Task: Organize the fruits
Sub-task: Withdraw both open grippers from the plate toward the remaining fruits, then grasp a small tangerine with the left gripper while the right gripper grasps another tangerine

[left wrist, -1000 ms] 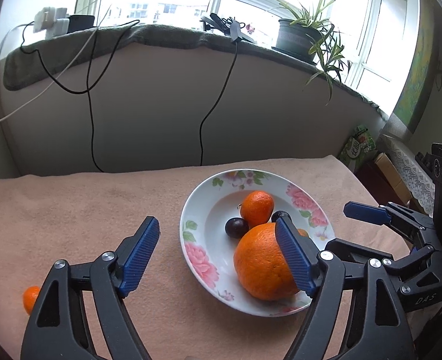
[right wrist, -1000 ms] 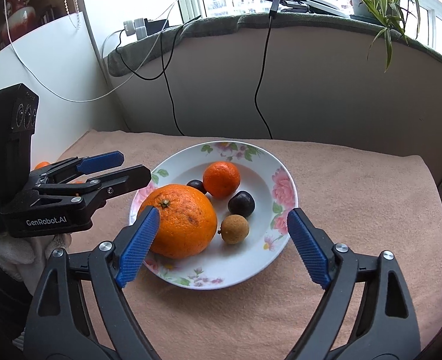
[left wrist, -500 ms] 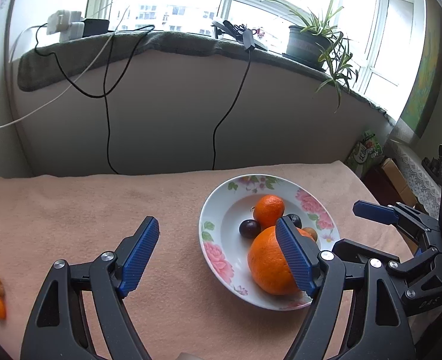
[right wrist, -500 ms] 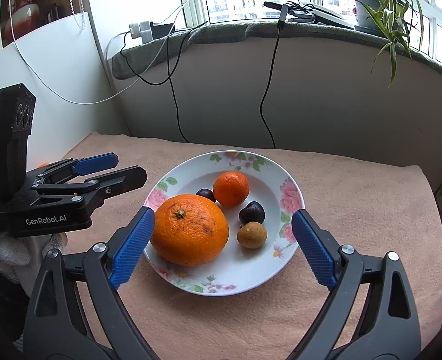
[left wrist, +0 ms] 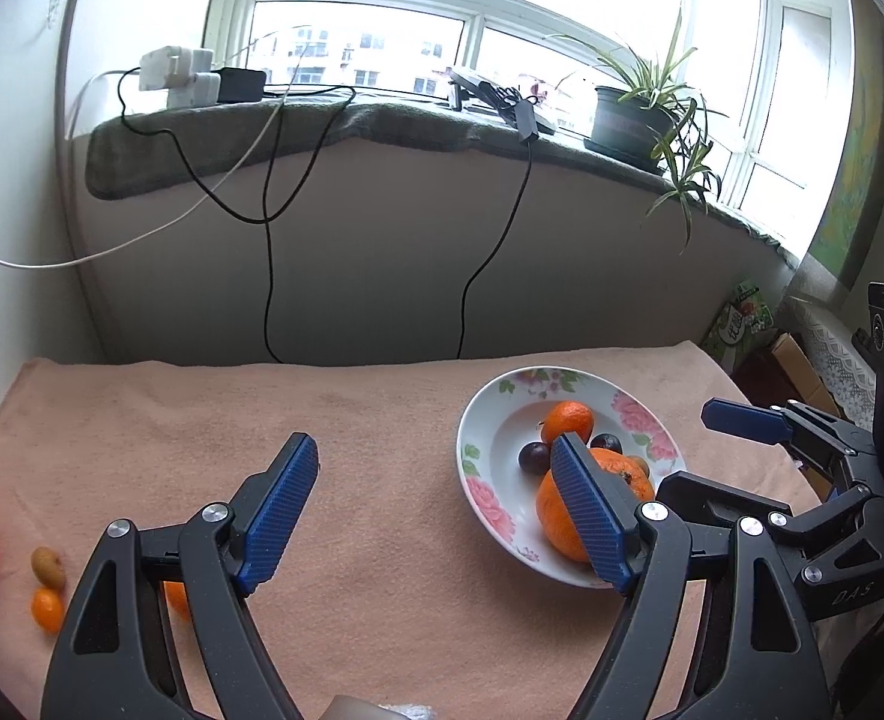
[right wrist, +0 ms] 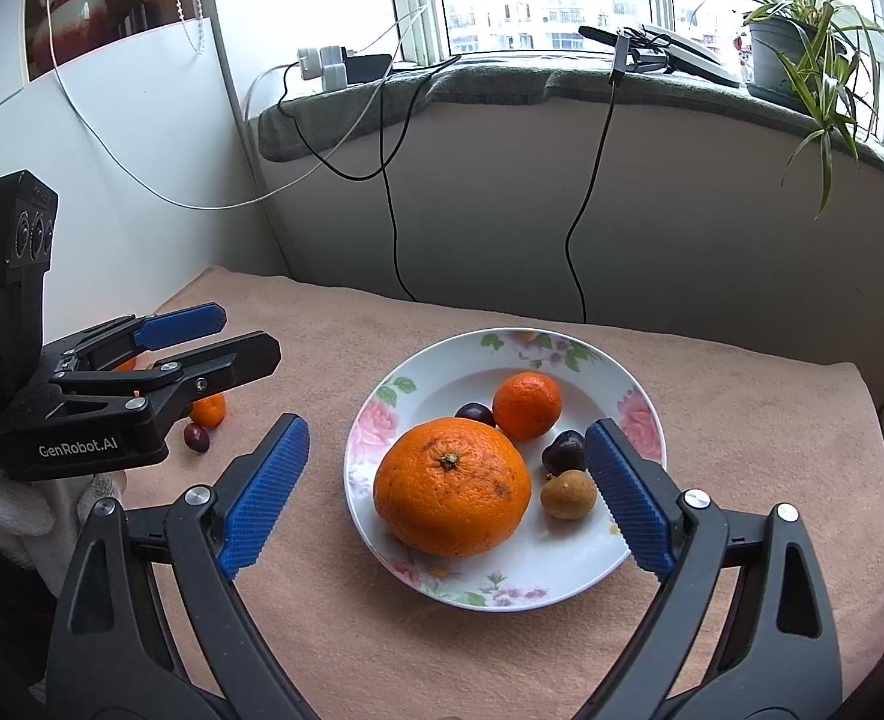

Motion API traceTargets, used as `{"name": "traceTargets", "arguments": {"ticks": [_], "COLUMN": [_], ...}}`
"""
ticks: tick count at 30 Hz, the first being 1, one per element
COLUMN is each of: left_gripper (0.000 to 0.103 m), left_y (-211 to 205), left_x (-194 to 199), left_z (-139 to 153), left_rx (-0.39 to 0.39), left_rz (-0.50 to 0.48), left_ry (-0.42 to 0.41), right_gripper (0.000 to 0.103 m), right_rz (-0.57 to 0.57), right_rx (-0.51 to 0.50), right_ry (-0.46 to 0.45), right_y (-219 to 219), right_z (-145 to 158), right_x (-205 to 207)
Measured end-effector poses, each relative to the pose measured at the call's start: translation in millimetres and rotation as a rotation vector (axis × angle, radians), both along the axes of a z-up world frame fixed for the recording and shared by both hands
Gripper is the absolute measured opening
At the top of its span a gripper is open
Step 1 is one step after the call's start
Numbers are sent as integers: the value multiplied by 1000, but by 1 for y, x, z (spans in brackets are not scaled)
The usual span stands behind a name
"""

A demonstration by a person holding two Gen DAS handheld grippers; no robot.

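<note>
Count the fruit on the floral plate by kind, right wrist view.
large orange: 1
mandarin: 1
dark plums: 2, the second one partly behind the orange
brown longan-like fruit: 1
Total on the plate: 5

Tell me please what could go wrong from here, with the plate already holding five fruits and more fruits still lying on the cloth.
1. The plate is crowded: the large orange fills much of it, so another fruit dropped in may roll the longan or a plum over the rim.
2. The loose fruits at the cloth's left edge, such as the small kumquat, could roll off if nudged.
3. The left gripper and right gripper, both open, work close together and might collide.
</note>
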State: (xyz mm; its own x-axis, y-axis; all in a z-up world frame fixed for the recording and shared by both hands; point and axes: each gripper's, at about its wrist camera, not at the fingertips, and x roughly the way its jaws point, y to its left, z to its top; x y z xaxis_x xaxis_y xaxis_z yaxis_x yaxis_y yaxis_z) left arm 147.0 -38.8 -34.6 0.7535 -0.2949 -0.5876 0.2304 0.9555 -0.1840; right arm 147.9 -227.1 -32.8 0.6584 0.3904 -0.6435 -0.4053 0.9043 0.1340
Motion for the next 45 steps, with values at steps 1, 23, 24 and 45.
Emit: {"name": "traceTargets", "arguments": {"ticks": [1, 23, 24, 45], "left_gripper": [80, 80, 80, 53], "left_y": [4, 148, 154, 205], "left_x": [-2, -50, -52, -62], "left_z": [1, -13, -17, -76], "left_rx": [-2, 13, 9, -17], "left_rz": [5, 275, 282, 349], "left_ry": [-3, 30, 40, 188], "right_gripper": [95, 95, 95, 95], "right_rz": [4, 243, 250, 344], "right_rx": [1, 10, 8, 8], "right_ry": [-1, 48, 51, 183], "right_y": [3, 115, 120, 196], "right_z": [1, -13, -15, -63], "right_x": [0, -6, -5, 23]}}
